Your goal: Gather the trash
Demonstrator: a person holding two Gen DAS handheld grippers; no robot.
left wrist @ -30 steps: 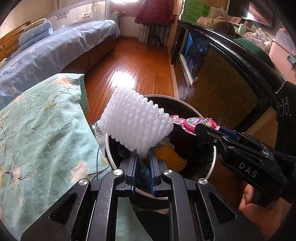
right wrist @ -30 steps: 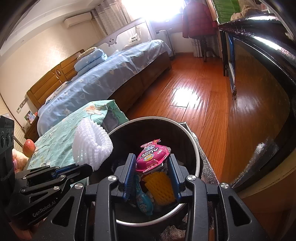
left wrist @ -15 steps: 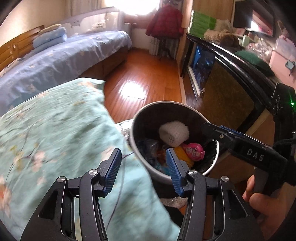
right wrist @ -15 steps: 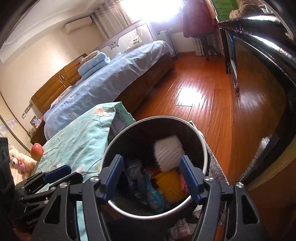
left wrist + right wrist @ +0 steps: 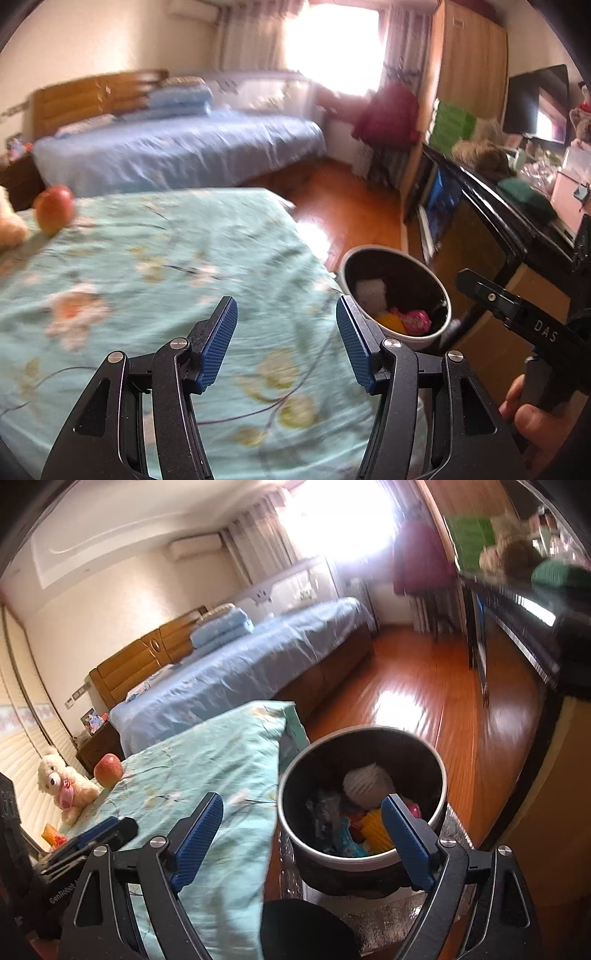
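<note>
A pale turquoise bedspread [image 5: 221,760] is printed with cream and peach blossoms on thin dark branches. The round waste bin [image 5: 432,760] is dark inside and rimmed in white. In it, a white foam net [image 5: 364,782], a yellow ridged piece [image 5: 375,827] and a pink wrapper [image 5: 417,320] are seen. A red and yellow apple [image 5: 108,770] and a cream plush bear [image 5: 61,786] with a pink bib are shown on the spread. The far bed [image 5: 236,672] is covered in light blue, with an orange-brown wooden headboard. The plank floor [image 5: 424,701] is glossy reddish brown. Both grippers are black, with ribbed blue pads [image 5: 218,343].
</note>
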